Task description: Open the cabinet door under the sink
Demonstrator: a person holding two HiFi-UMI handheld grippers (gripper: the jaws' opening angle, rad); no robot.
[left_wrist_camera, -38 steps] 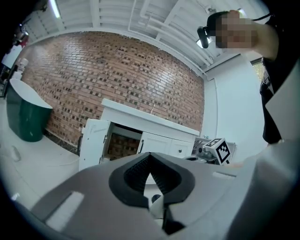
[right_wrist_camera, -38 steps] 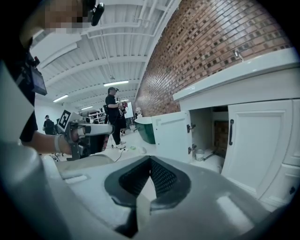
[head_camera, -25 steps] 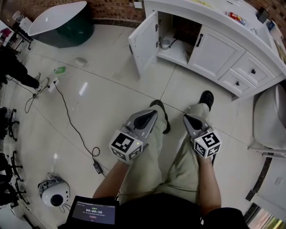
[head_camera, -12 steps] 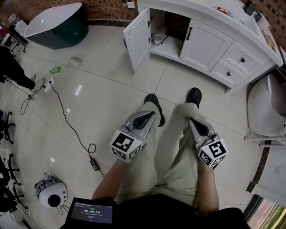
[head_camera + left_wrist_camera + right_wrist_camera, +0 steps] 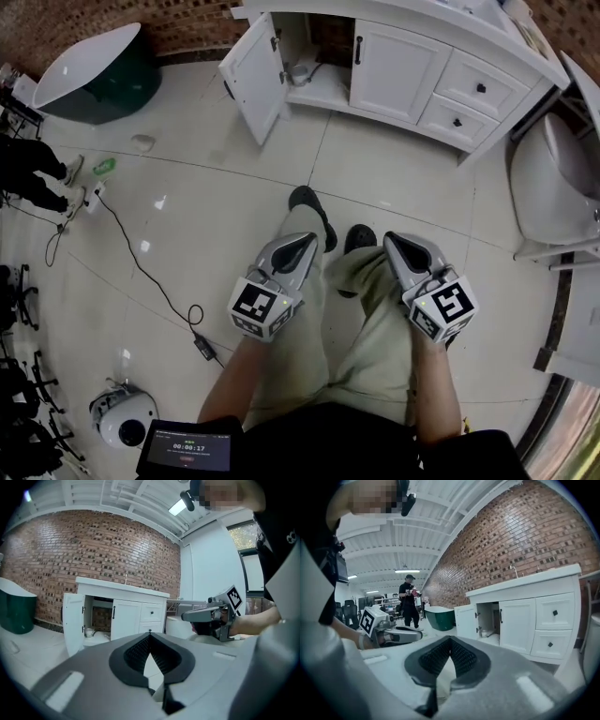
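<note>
White panelled cabinet door [image 5: 251, 77] stands upright, swung wide open at the left end of the vanity [image 5: 424, 94]; hinged on that end; the compartment behind it lies exposed.

Everything's looking bright and even here. A ceiling light [image 5: 177, 507] is glowing overhead and daylight is coming in through the window [image 5: 251, 581]. The glossy floor [image 5: 394, 178] is throwing back little glare spots, shadows are falling soft, and the open cabinet [image 5: 394, 66] is sitting dark inside. Both gripper views are bending hard and fading into black corners.
</note>
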